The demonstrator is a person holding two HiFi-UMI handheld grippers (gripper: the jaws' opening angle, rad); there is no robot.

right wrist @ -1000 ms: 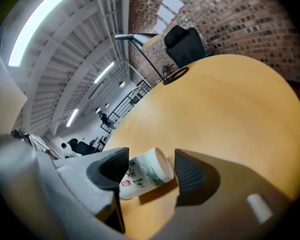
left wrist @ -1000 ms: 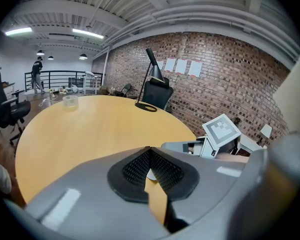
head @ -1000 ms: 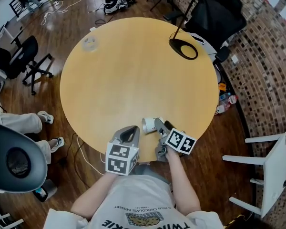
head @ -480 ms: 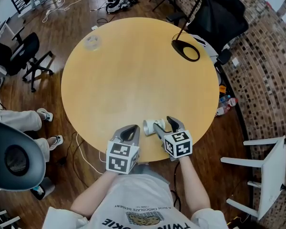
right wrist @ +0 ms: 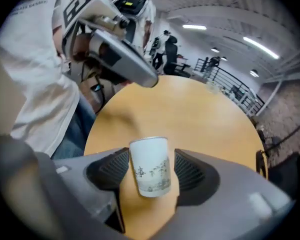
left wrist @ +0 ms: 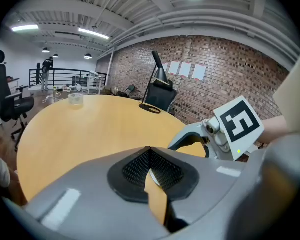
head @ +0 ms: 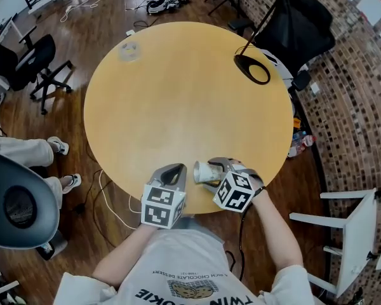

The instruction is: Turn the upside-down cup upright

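Centrally, my right claw (right wrist: 151, 156) is closed on the cup (right wrist: 151, 176). The cup is a smooth, white-glazed, slightly tapered cylinder with an inked landscape. I judge its long axis near level, across the pads, wider end towards my left claw (left wrist: 150, 151). That claw sits just beside the cup, pads together, empty. Below the cup lies the matte tan round worktop (head: 178, 100).

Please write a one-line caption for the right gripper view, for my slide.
The right gripper holds a white painted cup between its fingers, over a round wooden table.
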